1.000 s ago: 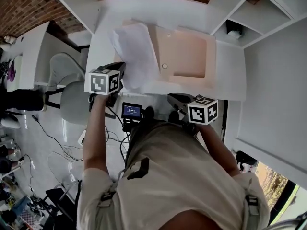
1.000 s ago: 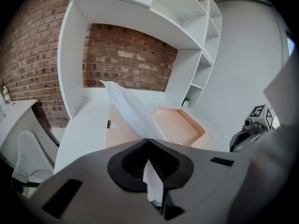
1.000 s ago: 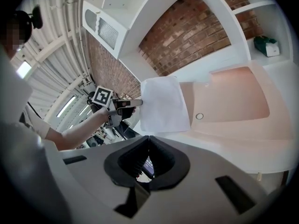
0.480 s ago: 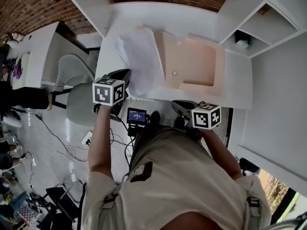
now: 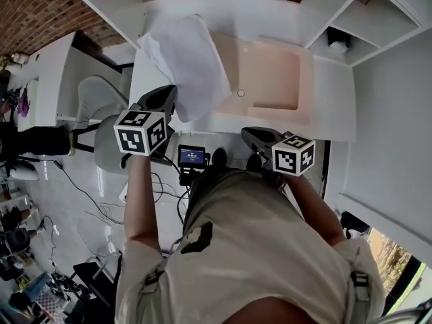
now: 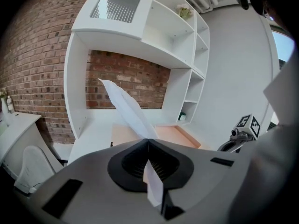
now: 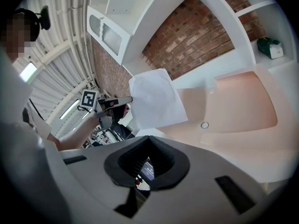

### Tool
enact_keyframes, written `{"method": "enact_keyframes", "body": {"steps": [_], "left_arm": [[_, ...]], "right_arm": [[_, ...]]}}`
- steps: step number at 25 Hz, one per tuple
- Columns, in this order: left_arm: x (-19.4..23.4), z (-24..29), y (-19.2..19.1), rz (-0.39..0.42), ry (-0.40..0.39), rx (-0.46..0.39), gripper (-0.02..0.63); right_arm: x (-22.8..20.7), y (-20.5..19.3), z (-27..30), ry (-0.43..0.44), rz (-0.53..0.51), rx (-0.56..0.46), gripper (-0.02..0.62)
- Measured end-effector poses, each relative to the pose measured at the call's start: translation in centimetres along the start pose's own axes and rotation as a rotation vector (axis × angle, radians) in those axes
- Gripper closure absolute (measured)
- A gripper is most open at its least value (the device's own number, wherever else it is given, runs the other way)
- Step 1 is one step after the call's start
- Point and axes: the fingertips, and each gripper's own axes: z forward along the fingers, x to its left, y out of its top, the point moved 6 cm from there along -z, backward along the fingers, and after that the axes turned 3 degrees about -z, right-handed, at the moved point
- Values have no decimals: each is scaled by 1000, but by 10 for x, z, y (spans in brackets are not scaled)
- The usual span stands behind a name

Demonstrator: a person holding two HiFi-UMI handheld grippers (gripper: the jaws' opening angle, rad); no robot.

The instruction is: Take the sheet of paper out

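Above the desk (image 5: 327, 100), left side, our left gripper (image 5: 167, 94) fingers pinch the sheet of paper (image 5: 185, 59) by its near corner, over the peach folder (image 5: 270, 79) edge. Fingers of our right gripper (image 5: 255, 135) are closed and empty. Thin corner grip: if we jerk, we risk a tear or slip.

Left hand-held gripper (image 5: 169, 93), centre-left, clamps the paper (image 5: 185, 56); right hand-held gripper (image 5: 248, 135), centre-right, has jaws together, empty; both forearms extended.

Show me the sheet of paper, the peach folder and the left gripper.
sheet of paper (image 5: 185, 59): head view, middle of the white sheet.
peach folder (image 5: 273, 79): head view, its bare inner face.
left gripper (image 6: 148, 143): left gripper view, where its shut tips meet.
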Motion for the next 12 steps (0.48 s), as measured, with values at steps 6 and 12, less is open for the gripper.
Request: {"method": "enact_keyframes", "body": {"steps": [6, 12], "left_arm": [[-12, -7, 6, -10, -8, -36, 591], [-25, -8, 15, 32, -26, -89, 591]], "right_arm": [[-3, 11, -13, 16, 17, -79, 571], [-11, 15, -16, 37, 118, -110, 571]]}}
